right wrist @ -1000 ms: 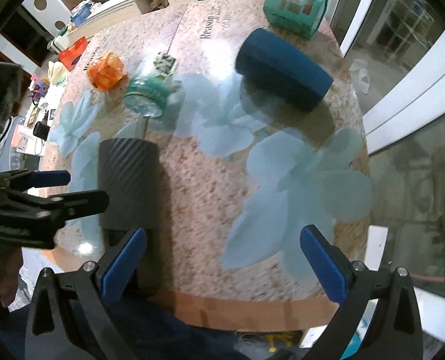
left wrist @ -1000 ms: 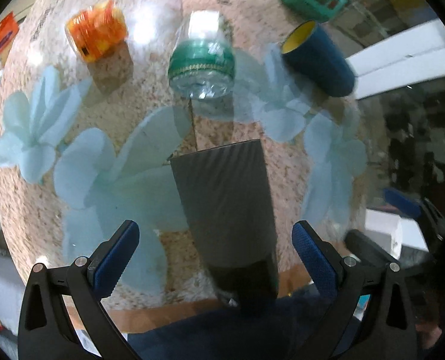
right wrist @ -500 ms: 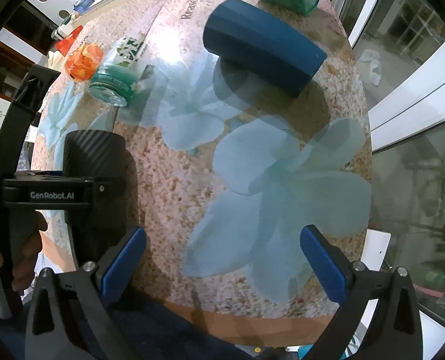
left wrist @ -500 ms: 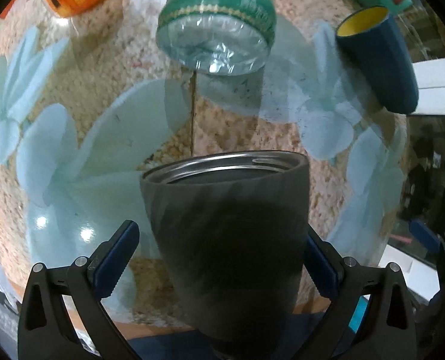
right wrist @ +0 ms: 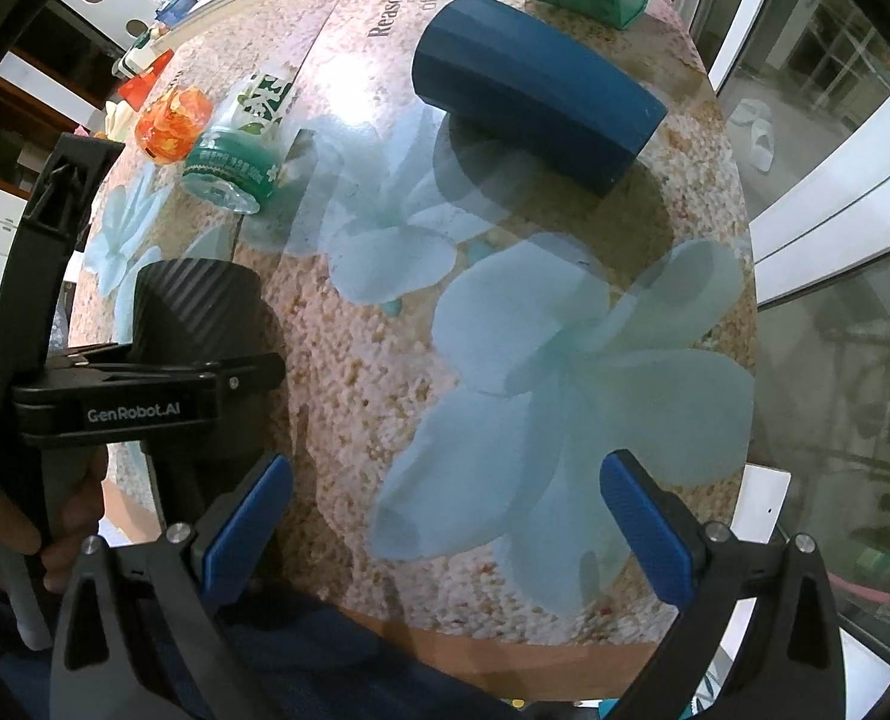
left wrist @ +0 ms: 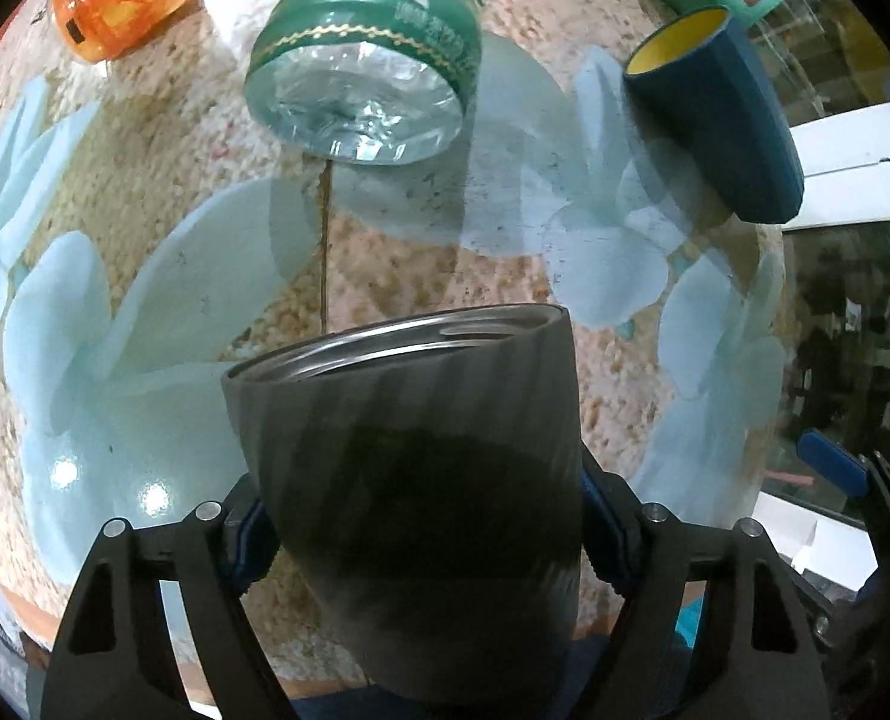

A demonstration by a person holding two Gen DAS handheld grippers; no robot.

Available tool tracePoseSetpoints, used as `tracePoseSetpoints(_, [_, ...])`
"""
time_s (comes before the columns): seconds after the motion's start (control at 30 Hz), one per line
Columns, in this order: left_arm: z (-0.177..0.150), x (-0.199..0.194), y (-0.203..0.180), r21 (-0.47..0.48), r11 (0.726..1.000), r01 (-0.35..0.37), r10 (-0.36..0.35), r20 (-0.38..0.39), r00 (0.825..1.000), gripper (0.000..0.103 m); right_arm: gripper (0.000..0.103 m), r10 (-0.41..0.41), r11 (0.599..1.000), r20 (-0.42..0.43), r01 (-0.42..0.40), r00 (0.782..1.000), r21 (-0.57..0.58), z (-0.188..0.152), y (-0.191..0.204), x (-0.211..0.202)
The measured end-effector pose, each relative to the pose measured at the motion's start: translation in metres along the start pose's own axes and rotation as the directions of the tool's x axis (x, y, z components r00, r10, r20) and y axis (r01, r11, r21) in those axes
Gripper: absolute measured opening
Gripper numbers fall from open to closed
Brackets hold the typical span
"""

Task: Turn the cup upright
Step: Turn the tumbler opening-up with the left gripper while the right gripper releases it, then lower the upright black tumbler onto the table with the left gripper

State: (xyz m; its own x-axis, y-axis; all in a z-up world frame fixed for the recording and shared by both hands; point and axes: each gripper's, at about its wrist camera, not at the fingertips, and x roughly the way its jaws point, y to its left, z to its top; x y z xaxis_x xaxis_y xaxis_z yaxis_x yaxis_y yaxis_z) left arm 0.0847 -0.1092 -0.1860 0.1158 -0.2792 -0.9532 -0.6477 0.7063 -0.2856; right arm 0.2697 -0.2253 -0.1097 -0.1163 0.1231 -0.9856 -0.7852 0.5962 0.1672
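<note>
the dark ribbed cup [left wrist: 421, 480] sits near the front edge of the counter [right wrist: 505, 330], close to the person, and the left claw [left wrist: 427, 528] is squeezed onto its sides low down; its blue pads are mostly hidden behind the cup, so how well they bite is hard to see; the cup is long from bottom to mouth, and that long line points away from the person and across the counter, with the shiny metal rim at the far end; from the right side view it looks tipped over, not standing yet, but i cannot tell if the bottom end rests on the counter or hangs past the edge;

what could go wrong, i think: the cup is smooth and gets thinner toward its bottom, so it might slide out of the claw when it is turned up; it is so near the edge that a slip could send it to the floor; a big swing could also bump the green plastic bottle [left wrist: 361, 66] lying just beyond it; the dark blue cup [left wrist: 721, 114] lies on its side farther right, well apart, and the orange thing [left wrist: 115, 0] is far left;

the right claw [right wrist: 445, 528] is spread wide with nothing in it, hanging over the counter near the front edge.
</note>
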Motion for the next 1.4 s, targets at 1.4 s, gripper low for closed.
tracePoseSetpoints(1.4, [-0.081, -0.105, -0.042, 0.343, 0.892, -0.295, -0.031, 0.698, 0.716, 0.08, 0.103, 0.064, 0.996, 0.175, -0.075, 0.982, 0.057, -0.022, 0.005, -0.038])
